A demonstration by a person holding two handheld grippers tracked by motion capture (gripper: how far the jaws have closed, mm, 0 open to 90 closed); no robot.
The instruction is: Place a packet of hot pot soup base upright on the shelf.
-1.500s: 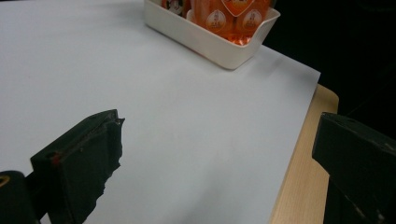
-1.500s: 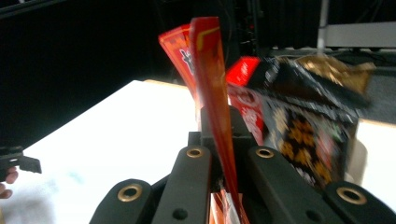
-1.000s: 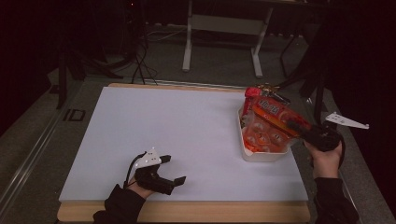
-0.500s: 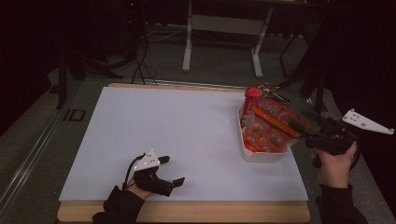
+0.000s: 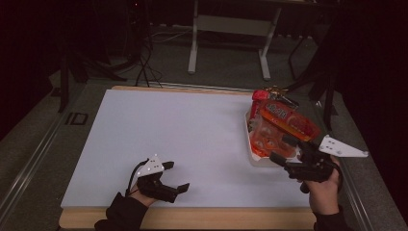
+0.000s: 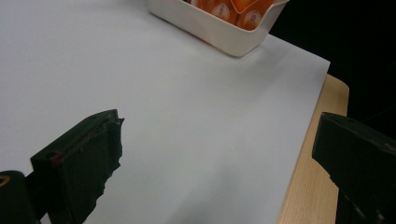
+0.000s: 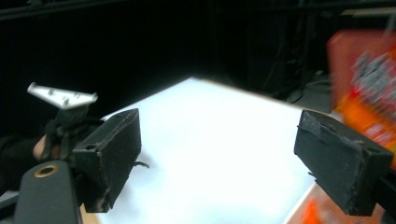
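The right gripper (image 5: pixel 284 150), its jaws just opened wide and empty, could bump the full white bin (image 5: pixel 255 159) and spill snack packs (image 5: pixel 287 118), while the left gripper (image 5: pixel 174 176) rests open, near.

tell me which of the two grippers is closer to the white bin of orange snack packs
The right gripper: its open fingers sit at the white bin's near corner. The left gripper rests far across the white sheet, near the table's front edge.

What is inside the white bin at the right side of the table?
The white bin holds orange snack packets; a larger orange bag lies across its top. What lies beneath the bag and packets is covered.
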